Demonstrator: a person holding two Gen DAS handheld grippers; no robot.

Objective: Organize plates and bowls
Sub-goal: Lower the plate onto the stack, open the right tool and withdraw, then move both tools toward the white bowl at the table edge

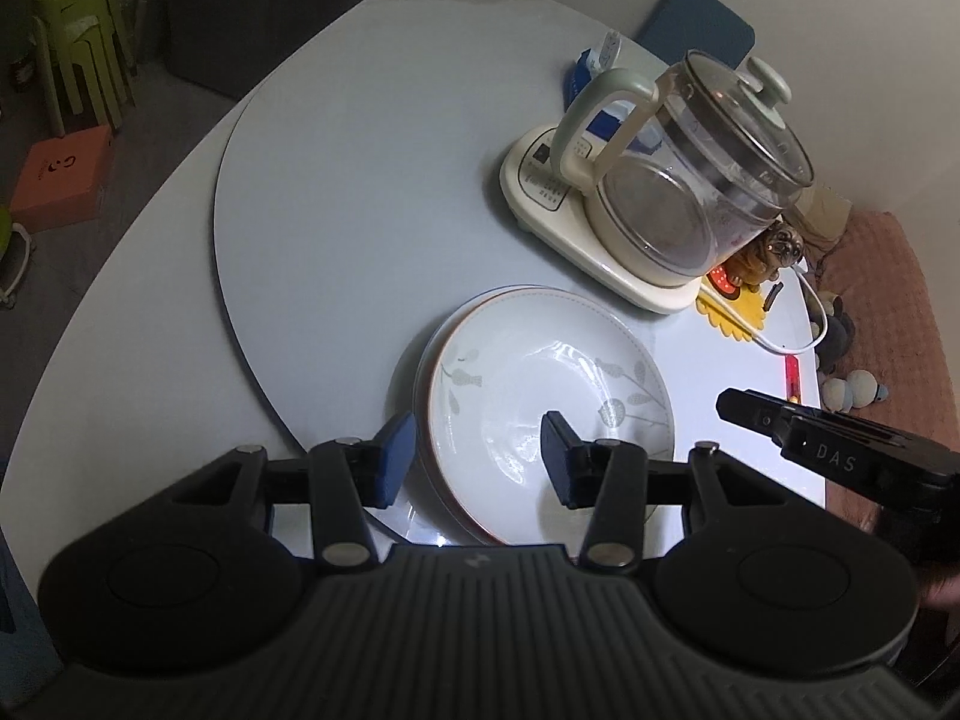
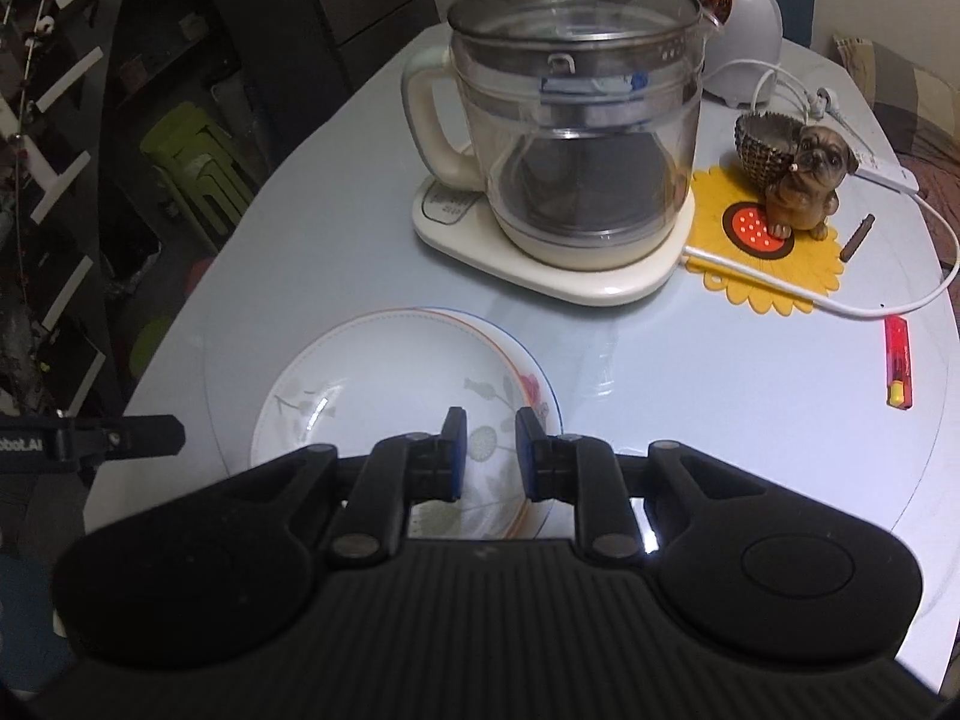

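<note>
Where glossy round plates (image 1: pixel 540 396) stack, a glass kettle (image 2: pixel 576 138) stands

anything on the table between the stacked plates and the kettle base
No: in the right wrist view, only bare table separates the plates from the kettle base.

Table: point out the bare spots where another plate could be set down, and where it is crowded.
Free: the wide grey stretch left of the kettle and beyond the stacked plates; also the patch between the plates and the red lighter. Crowded: right of the kettle, where the yellow mat, dog figurine and white cable sit.
</note>
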